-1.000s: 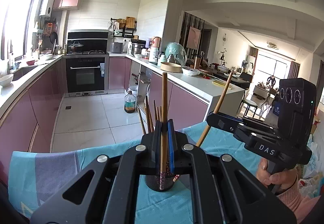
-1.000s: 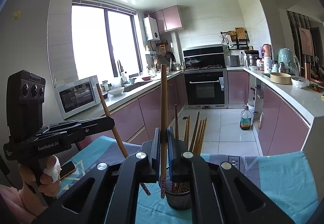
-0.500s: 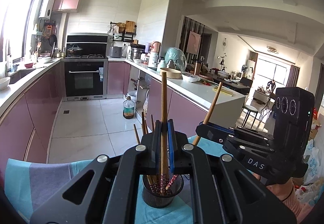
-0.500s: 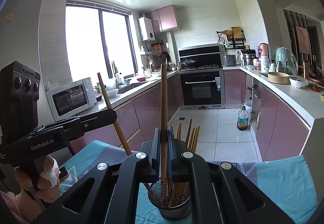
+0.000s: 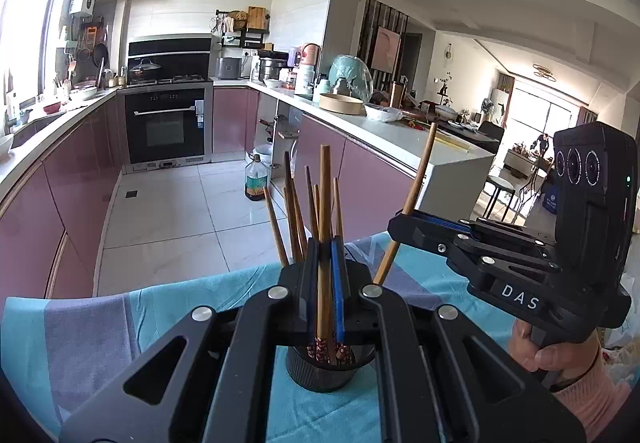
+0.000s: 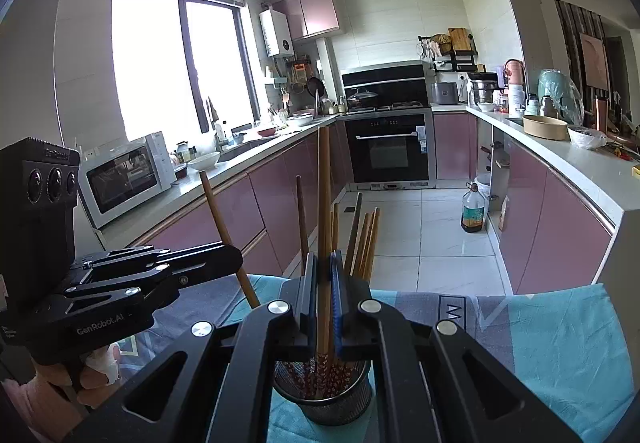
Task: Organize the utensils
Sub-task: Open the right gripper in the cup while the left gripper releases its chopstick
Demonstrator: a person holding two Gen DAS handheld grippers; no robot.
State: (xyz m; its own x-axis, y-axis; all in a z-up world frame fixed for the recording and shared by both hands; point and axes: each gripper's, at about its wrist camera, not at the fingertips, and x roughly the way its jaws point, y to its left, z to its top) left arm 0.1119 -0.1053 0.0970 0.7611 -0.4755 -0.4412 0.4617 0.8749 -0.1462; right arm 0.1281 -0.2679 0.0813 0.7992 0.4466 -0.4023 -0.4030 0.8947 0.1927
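The left gripper [image 5: 325,247] is clamped tight on one chopstick [image 5: 325,203], which stands upright between its blue pads. The stick's patterned lower end reaches into the holder [image 5: 322,373], a dark mesh cup on the teal cloth [image 5: 168,307] that covers the table. The right gripper [image 6: 325,259] is likewise closed hard on a second chopstick [image 6: 323,203], also upright, with its decorated tip down inside the same holder [image 6: 332,399]. Each gripper also shows in the other's view, coming in from the side with its stick slanting down toward the cup; there the lower ends are hidden behind the near jaws, so how deep they sit is hard to say. Several more chopsticks [image 6: 366,239] already stand in the holder, fanned out and leaning against its rim. A hand [image 5: 554,353] grips the right handle; another hand [image 6: 80,375] grips the left one. Behind lies a kitchen with pink cabinets [image 6: 280,183].
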